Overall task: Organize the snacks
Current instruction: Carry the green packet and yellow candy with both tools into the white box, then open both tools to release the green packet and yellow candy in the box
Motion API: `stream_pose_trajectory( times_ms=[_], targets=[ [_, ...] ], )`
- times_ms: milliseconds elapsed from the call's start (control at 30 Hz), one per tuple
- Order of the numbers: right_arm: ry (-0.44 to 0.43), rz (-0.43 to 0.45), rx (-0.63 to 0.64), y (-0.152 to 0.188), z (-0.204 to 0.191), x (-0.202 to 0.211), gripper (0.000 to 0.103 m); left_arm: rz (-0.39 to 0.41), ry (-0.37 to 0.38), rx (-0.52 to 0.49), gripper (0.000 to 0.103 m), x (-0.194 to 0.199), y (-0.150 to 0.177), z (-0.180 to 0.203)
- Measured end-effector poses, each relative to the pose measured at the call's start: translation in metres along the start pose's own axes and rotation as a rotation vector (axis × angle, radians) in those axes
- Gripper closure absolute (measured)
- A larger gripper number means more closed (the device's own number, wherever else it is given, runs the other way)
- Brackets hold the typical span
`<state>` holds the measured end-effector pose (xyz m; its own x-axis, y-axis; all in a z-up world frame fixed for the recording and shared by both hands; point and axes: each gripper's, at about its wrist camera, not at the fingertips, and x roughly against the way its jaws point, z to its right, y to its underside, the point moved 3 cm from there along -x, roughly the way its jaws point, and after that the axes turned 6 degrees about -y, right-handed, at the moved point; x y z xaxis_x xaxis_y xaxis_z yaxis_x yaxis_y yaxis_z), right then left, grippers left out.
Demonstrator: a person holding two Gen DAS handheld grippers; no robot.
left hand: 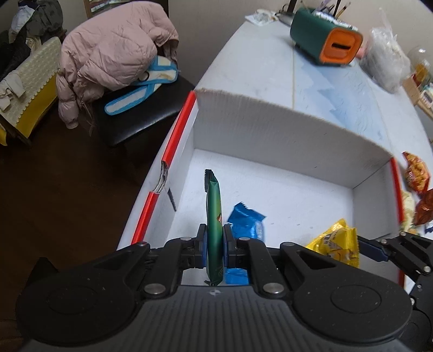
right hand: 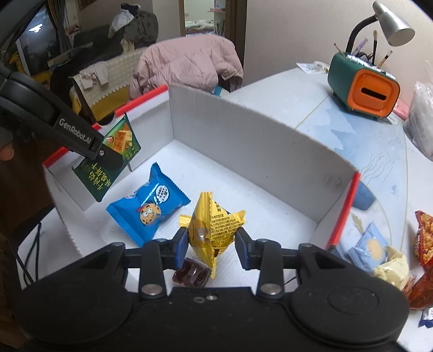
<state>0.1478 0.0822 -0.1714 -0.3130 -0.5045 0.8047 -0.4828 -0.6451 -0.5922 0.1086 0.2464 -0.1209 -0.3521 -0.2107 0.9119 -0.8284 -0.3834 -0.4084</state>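
Over white box [left hand: 270, 140]: green pkt [left hand: 214, 230] pinched btwn L fingers [left hand: 201, 243]; R fingers [right hand: 180, 246] wide round yellow pkt [right hand: 213, 224].

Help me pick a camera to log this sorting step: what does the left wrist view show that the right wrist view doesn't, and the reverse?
Left wrist only: a black padded stool.

Right wrist only: a dark brown wrapped candy on the box floor, and a grey desk lamp.

Both: the white corrugated box, green snack packet clamped in the left gripper, blue cookie packet, and yellow crinkled packet between the right gripper's fingers.
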Motion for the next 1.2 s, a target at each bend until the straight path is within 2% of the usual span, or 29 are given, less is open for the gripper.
stream_pose_trajectory(
  times_ms=[367, 533, 800, 1200],
  targets=[
    [0.015, -0.052, -0.012, 0.003, -0.003, -0.015, 0.067, -0.072, -0.007, -0.077, 0.093, -0.028, 0.003, 0.009],
    [0.013, -0.074, -0.024, 0.005, -0.003, -0.018, 0.065, -0.081, 0.006, -0.092, 0.093, -0.032, 0.006, 0.011],
    [0.019, -0.061, -0.053, 0.005, -0.003, -0.014, 0.063, -0.066, 0.03, -0.088, 0.092, -0.024, 0.009, 0.005],
    [0.003, 0.042, -0.094, 0.001, -0.012, 0.026, 0.055, 0.016, 0.104, -0.083, 0.09, 0.014, 0.016, -0.004]
  ],
)
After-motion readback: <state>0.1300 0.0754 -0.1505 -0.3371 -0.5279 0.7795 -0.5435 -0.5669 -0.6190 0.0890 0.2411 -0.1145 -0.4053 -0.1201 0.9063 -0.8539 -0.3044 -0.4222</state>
